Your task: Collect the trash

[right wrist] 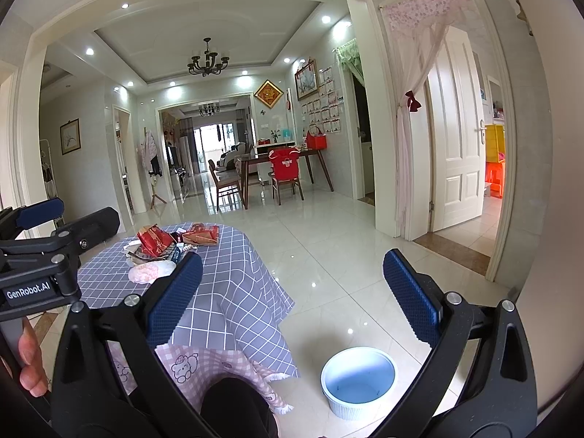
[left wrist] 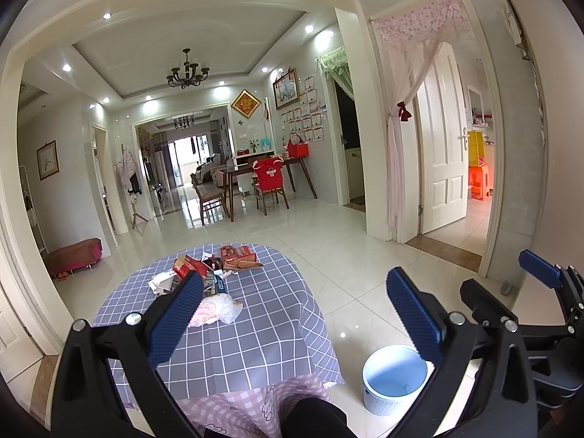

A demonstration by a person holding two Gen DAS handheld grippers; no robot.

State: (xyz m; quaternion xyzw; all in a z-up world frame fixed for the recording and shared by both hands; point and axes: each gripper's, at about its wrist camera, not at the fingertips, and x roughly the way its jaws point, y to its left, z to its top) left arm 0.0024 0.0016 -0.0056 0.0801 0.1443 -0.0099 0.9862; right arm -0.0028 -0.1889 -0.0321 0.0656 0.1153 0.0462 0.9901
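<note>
A heap of trash (left wrist: pixel 204 273) lies on the far half of a table with a grey checked cloth (left wrist: pixel 255 332): red wrappers, a cardboard carton (left wrist: pixel 239 257), papers and a crumpled pink-white bag (left wrist: pixel 219 308). The same trash heap (right wrist: pixel 168 248) shows in the right wrist view. A pale blue bin (left wrist: pixel 396 379) stands empty on the floor right of the table, also seen as the bin (right wrist: pixel 359 381) in the right wrist view. My left gripper (left wrist: pixel 295 319) hangs open above the table's near part. My right gripper (right wrist: pixel 292 295) is open too, over the table's right edge and floor.
A person's dark knee (left wrist: pixel 314 418) and a pink checked cloth (left wrist: pixel 237 407) sit at the near table edge. Glossy white floor tiles (left wrist: pixel 328 241) stretch to a dining table with chairs (left wrist: pixel 266 182). A curtained doorway (left wrist: pixel 449 146) opens on the right.
</note>
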